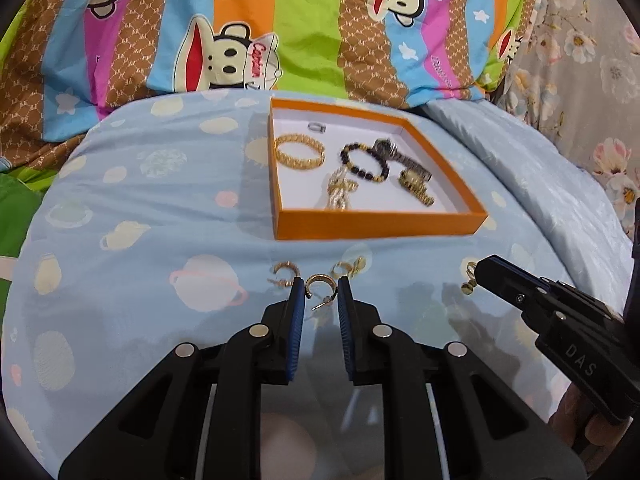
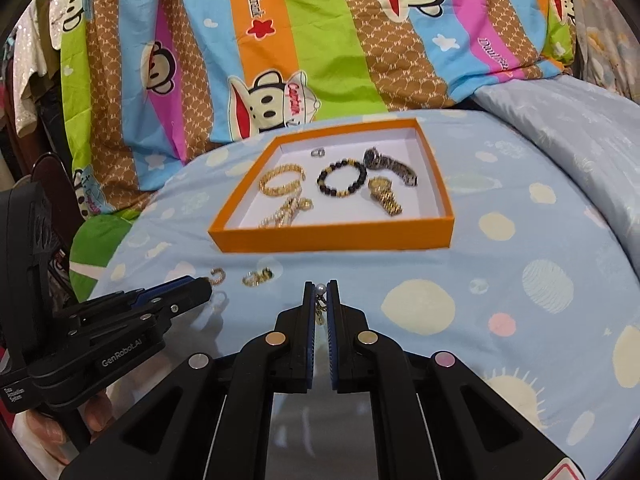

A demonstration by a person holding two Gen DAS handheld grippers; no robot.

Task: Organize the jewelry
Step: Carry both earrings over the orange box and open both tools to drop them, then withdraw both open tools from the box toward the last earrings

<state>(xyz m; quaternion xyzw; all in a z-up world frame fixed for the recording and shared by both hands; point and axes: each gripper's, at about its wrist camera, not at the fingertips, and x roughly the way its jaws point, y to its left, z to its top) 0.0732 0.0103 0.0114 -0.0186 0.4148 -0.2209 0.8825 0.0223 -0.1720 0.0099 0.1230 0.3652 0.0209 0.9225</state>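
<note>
Left claw (image 1: 319, 289) pinching hoop earring (image 1: 316, 283), right view – pearl earring (image 2: 319, 289) clamped

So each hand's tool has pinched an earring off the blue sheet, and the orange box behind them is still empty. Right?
Not quite: the orange box is not empty. The right wrist view shows a gold bangle, a dark beaded bracelet and two watches already in it. The rest holds: the fingers of each tool pinch an earring.
</note>
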